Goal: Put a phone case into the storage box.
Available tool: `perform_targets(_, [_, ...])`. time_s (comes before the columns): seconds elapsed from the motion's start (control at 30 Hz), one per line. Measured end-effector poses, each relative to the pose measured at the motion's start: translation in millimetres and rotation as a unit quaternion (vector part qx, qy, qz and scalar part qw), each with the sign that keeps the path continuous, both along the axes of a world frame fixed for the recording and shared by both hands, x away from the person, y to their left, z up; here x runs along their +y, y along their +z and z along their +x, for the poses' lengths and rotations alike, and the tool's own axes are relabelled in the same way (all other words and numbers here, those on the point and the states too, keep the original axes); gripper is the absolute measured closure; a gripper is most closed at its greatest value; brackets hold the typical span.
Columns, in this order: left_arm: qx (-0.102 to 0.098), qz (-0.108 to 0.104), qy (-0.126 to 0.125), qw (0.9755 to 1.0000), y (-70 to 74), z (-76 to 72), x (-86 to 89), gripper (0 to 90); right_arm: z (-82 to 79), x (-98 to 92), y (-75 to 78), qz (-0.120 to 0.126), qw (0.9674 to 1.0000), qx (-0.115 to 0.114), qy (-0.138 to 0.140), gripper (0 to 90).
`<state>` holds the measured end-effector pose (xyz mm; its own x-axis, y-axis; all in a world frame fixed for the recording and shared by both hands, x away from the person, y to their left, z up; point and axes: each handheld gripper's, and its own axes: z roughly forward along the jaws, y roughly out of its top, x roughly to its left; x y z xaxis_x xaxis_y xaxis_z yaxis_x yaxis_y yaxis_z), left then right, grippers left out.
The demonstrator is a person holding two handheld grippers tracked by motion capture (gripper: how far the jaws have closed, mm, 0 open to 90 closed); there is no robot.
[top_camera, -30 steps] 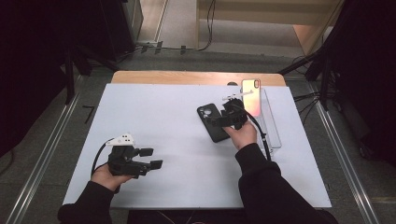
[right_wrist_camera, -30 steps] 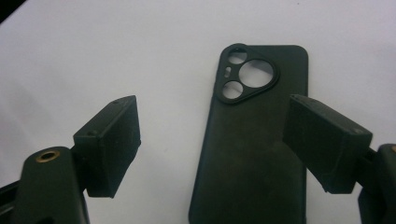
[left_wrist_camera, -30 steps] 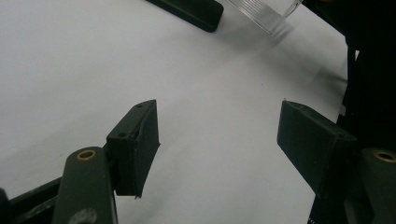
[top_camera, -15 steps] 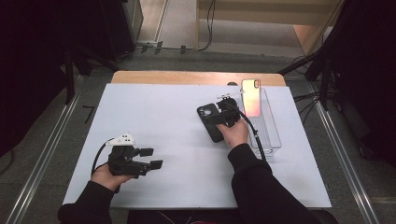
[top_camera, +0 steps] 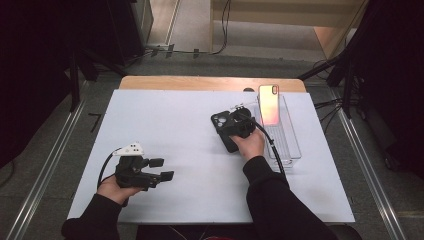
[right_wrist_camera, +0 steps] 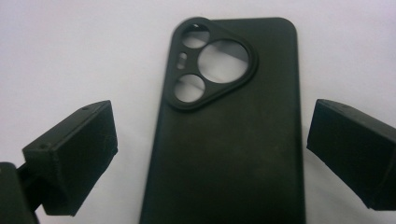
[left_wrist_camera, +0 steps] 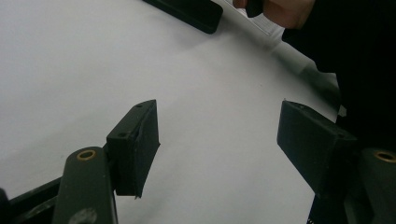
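Note:
A black phone case (right_wrist_camera: 229,140) lies back-up on the white mat, its camera cut-out (top_camera: 220,120) toward the far side. My right gripper (top_camera: 234,130) hangs just over it, pointing down. Its jaws have just been opening and now stand wide on either side of the case (top_camera: 229,146); in the right gripper view (right_wrist_camera: 212,158) neither pad touches the case's edges. At the near left, my left gripper (top_camera: 162,168) rests in the hand, open, pointing right. In the left gripper view (left_wrist_camera: 219,140) only bare mat lies between its jaws.
A phone (top_camera: 268,105) with a pinkish sheen leans in a clear plastic tray (top_camera: 295,150) just right of the case. The white mat (top_camera: 175,125) covers the table, with a wooden edge (top_camera: 210,83) at the back. Metal rails run along both sides.
My right hand has shifted slightly left and sunk toward the phone case. The left hand and its gripper have stayed where they were.

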<state>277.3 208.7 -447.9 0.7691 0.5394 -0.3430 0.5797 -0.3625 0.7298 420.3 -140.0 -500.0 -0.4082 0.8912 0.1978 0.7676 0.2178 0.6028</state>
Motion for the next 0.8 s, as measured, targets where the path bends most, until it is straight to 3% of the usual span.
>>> perform_targets(0.17, [0.000, 0.000, 0.000, 1.0000, 0.0, 0.1, 0.0, 30.0, 0.7, 0.4, -7.2, -0.012, 0.9999, 0.012, 0.000, 0.1])
perform_targets(0.3, [0.000, 0.001, 0.000, 1.0000, -0.1, 0.1, -0.1, 30.0, -1.0, 1.9, -8.5, -0.022, 0.9997, 0.003, 0.005, 0.2])
perform_targets(0.43, [0.000, 0.001, 0.000, 1.0000, 0.0, 0.1, -0.2, 30.0, -4.0, 4.4, -9.4, -0.050, 0.9987, -0.010, 0.006, 5.3])
perform_targets(0.53, [0.000, 0.001, 0.000, 1.0000, 0.0, 0.0, -0.2, 30.0, -5.4, 2.8, -10.4, -0.043, 0.9989, -0.017, 0.002, 6.2])
perform_targets(0.8, [0.000, 0.001, 0.001, 1.0000, 0.0, 0.1, -0.2, 30.0, -7.7, 8.2, -12.2, -0.068, 0.9973, -0.028, 0.006, 6.1])
